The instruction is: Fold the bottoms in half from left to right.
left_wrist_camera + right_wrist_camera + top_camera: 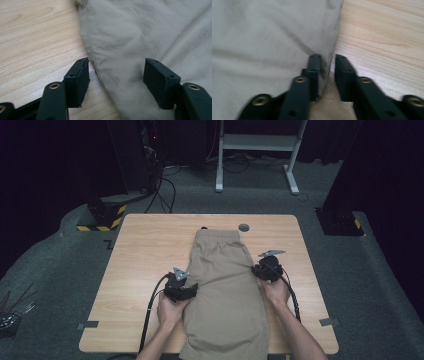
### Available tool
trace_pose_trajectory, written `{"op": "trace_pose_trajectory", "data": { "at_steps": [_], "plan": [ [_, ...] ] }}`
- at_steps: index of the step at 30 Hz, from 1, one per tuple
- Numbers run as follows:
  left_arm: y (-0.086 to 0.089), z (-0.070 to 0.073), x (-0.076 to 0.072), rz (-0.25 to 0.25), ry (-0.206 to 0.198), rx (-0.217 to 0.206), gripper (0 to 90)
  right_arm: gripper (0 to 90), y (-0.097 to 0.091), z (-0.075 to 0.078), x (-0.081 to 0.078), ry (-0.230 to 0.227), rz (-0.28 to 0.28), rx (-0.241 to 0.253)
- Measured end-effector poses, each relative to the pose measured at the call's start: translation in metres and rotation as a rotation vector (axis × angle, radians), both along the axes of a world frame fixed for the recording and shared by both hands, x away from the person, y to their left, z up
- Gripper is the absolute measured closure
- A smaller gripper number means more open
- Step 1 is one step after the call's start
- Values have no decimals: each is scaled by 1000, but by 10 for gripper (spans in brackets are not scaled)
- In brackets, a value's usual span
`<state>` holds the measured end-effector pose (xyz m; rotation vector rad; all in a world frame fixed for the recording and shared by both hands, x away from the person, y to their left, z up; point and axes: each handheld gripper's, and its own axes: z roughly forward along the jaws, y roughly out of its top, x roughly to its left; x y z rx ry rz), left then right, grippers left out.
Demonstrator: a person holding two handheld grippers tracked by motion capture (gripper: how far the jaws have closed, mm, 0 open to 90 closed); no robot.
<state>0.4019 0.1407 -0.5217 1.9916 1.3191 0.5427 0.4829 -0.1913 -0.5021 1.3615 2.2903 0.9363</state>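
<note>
At the bottom of the high view, two bare forearms are coming in, each hand wrapping around a black, blocky gripper. The left gripper (187,289) is sitting at the left edge of the khaki shorts (227,290), lower centre of the frame, with a black cable trailing down from it. In the left gripper view its jaws are standing spread wide: one flat, squared pad is resting over bare wood, the other over the cloth, and the stitched hem of the shorts (140,42) is running between them without either pad pressing on it.

The right gripper (263,270) is lying at the right edge of the shorts, a little higher in the frame, a grey three-cornered plate on top. In the right gripper view its jaws are standing close together with a narrow gap, straddling the cloth's edge (274,37); whether the pads are actually pinching the fold I cannot tell, as the picture is blurred.

The shorts are lying flat and lengthwise down the middle of the desk (145,255), soft, matte and lightly creased, with the gathered elastic waistband toward the far edge. The desk is pale wood-grain laminate with rounded corners. Beyond it, grey carpet is stretching to a white metal frame (260,145) at the upper centre.
</note>
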Motion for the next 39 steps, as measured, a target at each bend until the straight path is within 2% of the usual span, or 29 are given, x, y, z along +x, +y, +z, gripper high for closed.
{"op": "trace_pose_trajectory", "data": {
  "at_steps": [2,3,5,7,9,10,11,12,13,14,15,16,17,19,21,23,26,28,30,32,34,36,39],
  "plan": [
    [1,2,-1,-7,-7,-10,380,658,1,5,-8,-36,-7,28],
    [0,6,-4,-29,-40,-17,381,645,3,9,-14,-60,6,35],
    [-4,11,-8,-70,-69,-46,379,635,7,15,-28,-102,45,56],
    [-14,16,-9,-133,-78,-50,376,629,14,17,-38,-111,108,86],
    [-26,16,-9,-189,-53,-15,371,619,23,12,-45,-96,162,92],
    [-26,16,-9,-189,-53,-15,371,616,27,8,-47,-84,177,84],
    [-35,11,-5,-202,-22,45,371,610,30,3,-47,-71,184,65],
    [-35,11,-5,-202,-22,45,372,603,33,-2,-46,-59,184,39],
    [-34,3,1,-191,6,57,367,602,33,-7,-44,-44,177,14],
    [-34,3,1,-191,6,57,362,602,33,-7,-44,-44,177,14],
    [-27,3,6,-149,9,46,367,629,27,-13,-40,-49,164,9],
    [-27,3,6,-149,9,46,360,629,27,-13,-40,-49,164,9],
    [-22,5,7,-123,19,57,364,615,22,-12,-39,-60,119,-19],
    [-18,9,-1,-132,18,55,367,583,18,-9,-40,-65,97,-37],
    [-15,12,-13,-159,10,37,366,561,15,-2,-50,-95,115,3],
    [-15,11,-23,-177,9,57,364,545,16,3,-63,-124,153,35],
    [-16,8,-28,-174,8,63,372,528,23,4,-82,-119,232,52],
    [-18,5,-24,-171,13,65,380,526,29,-1,-90,-96,270,28],
    [-19,4,-18,-167,17,58,383,531,32,-8,-92,-85,277,-19],
    [-21,4,-12,-168,11,55,394,546,31,-14,-87,-57,268,-27],
    [-20,2,-5,-167,-5,47,407,556,28,-15,-81,-57,265,-8],
    [-20,1,-1,-160,-9,34,417,553,29,-15,-74,-68,270,-38],
    [-24,4,22,-153,-2,65,421,556,30,-14,-60,-63,252,-44]
  ]
}}
